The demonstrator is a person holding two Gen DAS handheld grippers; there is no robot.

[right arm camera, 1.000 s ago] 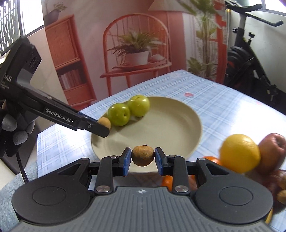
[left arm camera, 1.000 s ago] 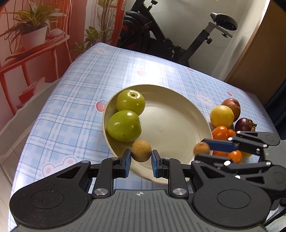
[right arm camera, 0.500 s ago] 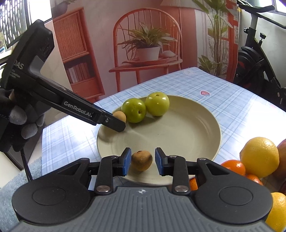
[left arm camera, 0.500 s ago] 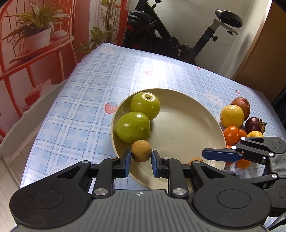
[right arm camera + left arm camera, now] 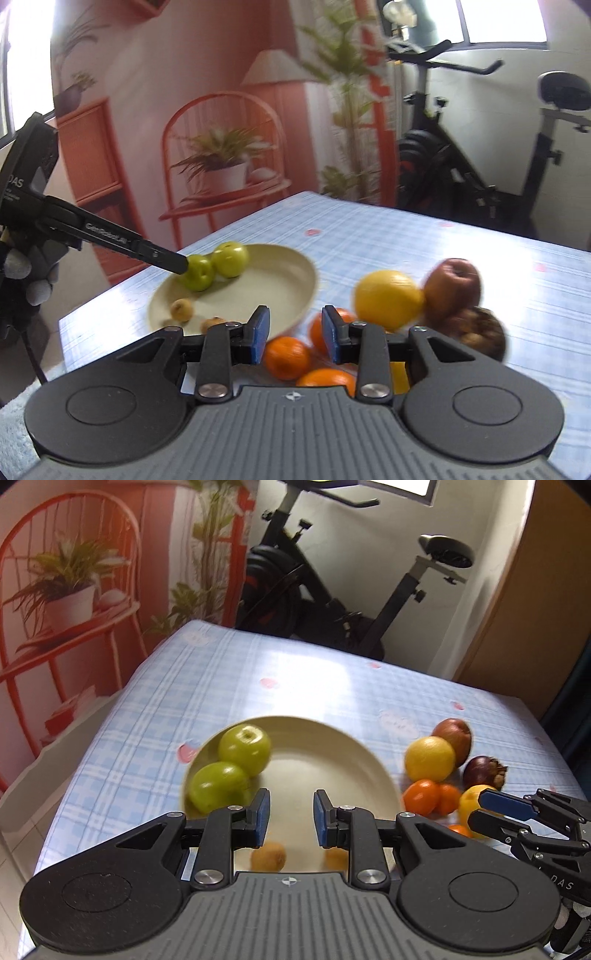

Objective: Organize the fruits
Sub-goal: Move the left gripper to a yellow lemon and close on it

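The cream plate (image 5: 373, 775) holds two green apples (image 5: 243, 749) at its far-left rim and two small brown fruits (image 5: 181, 309) near its front — both grippers (image 5: 289, 821) (image 5: 294, 338) spread, holding nothing.

Clearance: plate centre open, right-side pile packed

Round cream plate (image 5: 369, 771) is bare through centre and right half; two green apples (image 5: 231, 766) block its left rim, two small brown fruits (image 5: 181, 309) sit at the near edge. Lower right of the frame, oranges (image 5: 287, 358), yellow citrus (image 5: 388, 300) and red apple (image 5: 453, 288) touch, no gaps between. Checked blue tablecloth (image 5: 295, 679) behind is open.
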